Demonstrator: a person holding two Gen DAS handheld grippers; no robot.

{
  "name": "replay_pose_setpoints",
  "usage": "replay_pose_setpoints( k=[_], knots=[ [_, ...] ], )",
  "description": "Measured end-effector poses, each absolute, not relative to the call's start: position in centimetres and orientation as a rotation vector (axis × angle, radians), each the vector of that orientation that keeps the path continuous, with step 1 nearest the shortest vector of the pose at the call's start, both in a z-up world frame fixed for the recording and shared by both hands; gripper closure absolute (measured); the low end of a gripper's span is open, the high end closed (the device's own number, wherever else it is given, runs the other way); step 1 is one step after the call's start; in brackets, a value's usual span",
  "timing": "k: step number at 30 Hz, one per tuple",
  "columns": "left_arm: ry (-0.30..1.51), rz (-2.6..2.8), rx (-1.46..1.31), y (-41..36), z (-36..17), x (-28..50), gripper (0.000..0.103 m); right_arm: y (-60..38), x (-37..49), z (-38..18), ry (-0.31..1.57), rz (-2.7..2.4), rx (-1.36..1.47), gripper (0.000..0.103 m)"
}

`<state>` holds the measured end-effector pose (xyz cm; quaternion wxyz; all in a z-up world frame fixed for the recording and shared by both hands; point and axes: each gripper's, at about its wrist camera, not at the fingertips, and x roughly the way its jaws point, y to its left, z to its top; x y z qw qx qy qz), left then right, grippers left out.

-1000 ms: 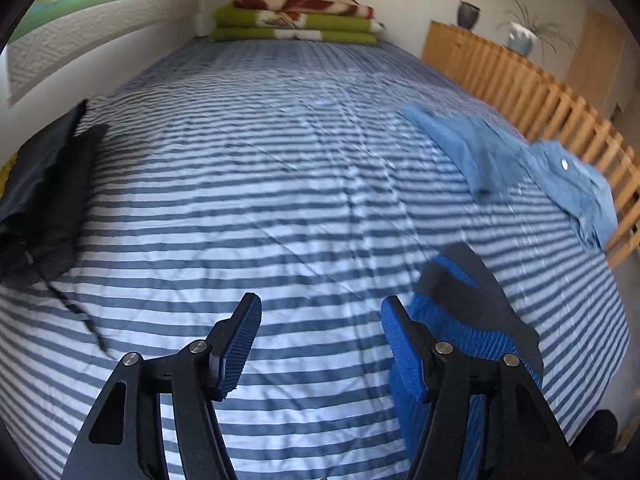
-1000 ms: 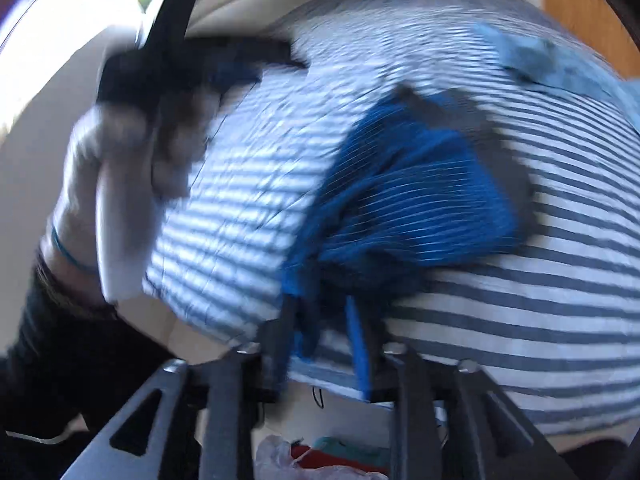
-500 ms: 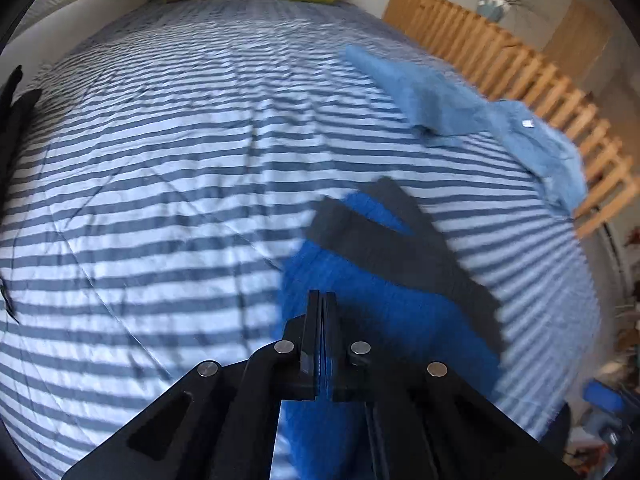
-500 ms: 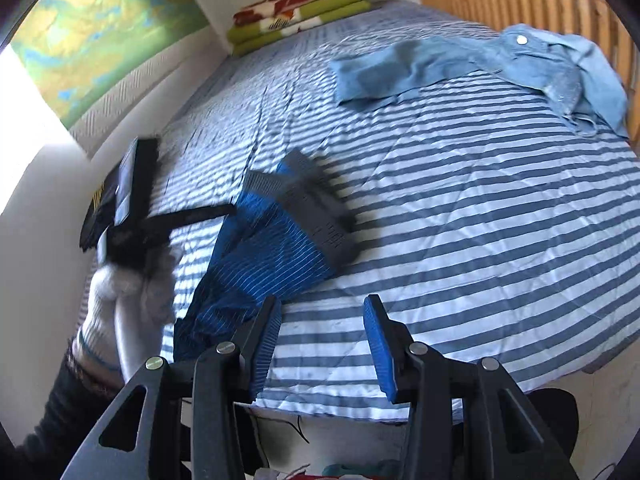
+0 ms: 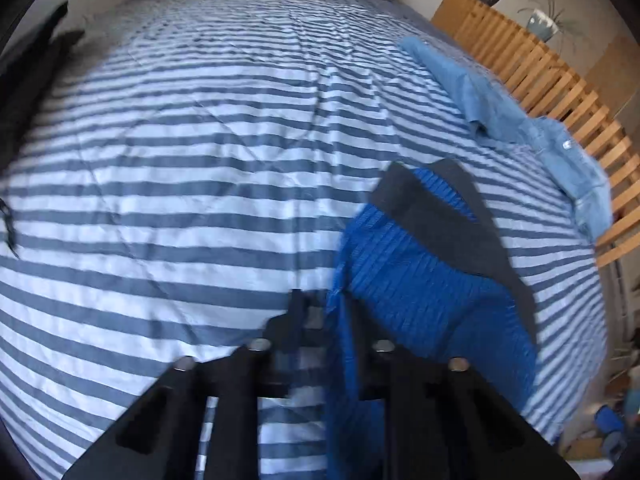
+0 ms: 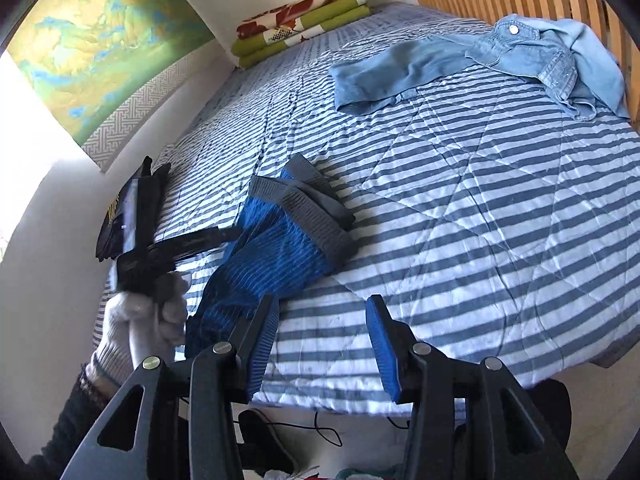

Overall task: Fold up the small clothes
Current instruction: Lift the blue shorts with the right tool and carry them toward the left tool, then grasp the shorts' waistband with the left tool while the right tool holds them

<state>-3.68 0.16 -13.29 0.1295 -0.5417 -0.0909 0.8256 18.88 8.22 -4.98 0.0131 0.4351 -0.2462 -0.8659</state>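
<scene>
The left gripper is pinched on the near edge of the blue shorts, which are stretched lengthwise up the bed toward their grey waistband. The right gripper is held spread and empty just right of them.

White knit glove, black tool, blue pads

Blue ribbed shorts with grey waistband, blue-and-white striped bedcover, light-blue denim shirt
</scene>
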Motion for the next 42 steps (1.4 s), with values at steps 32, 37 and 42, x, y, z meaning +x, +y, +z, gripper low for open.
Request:
replay_pose_setpoints(
  k=[32, 37, 42],
  knots=[
    [-0.198, 2.210, -1.582, 6.2, -9.7, -7.3, 0.043, 15.0, 19.3, -11.4, -1.122, -2.556, 1.511, 0.045],
    [-0.190, 2.208, -1.649, 7.7, -13.0, -9.7, 0.043, 14.2, 18.4, -12.5, -1.100, -2.495, 1.582, 0.045],
    [-0.284, 2.212, -1.657, 7.7, -14.5, -10.2, 0.048, 13.5, 17.3, -12.8, -1.057, -2.446, 1.615, 0.045]
  ],
)
